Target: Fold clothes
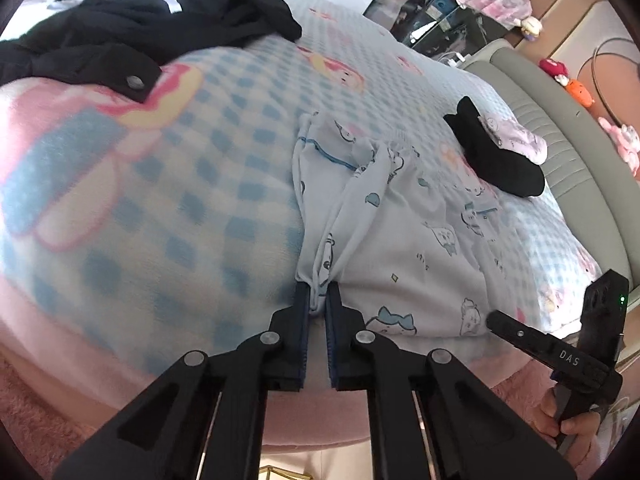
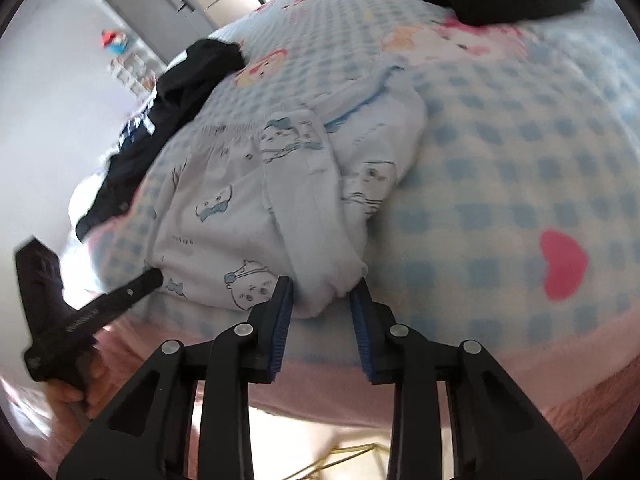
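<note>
The pale printed pyjama garment [image 1: 400, 216] is lying near the front edge of the bed [image 1: 180, 184], its long axis running from that edge back toward the middle of the checked cover. Both claws are sitting at its near end, side by side along the bed's front edge.

The left claw [image 1: 319, 300] is pinching narrow on a gathered fold at the garment's left near corner, with cloth bunching up between the pads. The right claw [image 2: 322, 292] is standing at a middling gap around the bulkier right near corner [image 2: 336, 284]; the cloth is lying between the pads and seems to be touching both, though whether they are truly clamping it I cannot tell for sure.

As the garment is stretching straight away from both claws, the next move looks like lifting the near end and carrying it toward the far waistband end. Neither hand is nearer; the two corners lie level with each other.

A black jacket [image 1: 132, 28] is lying toward the bed's far left, and a dark folded piece [image 1: 496, 156] toward its right edge, both well apart from the garment.
</note>
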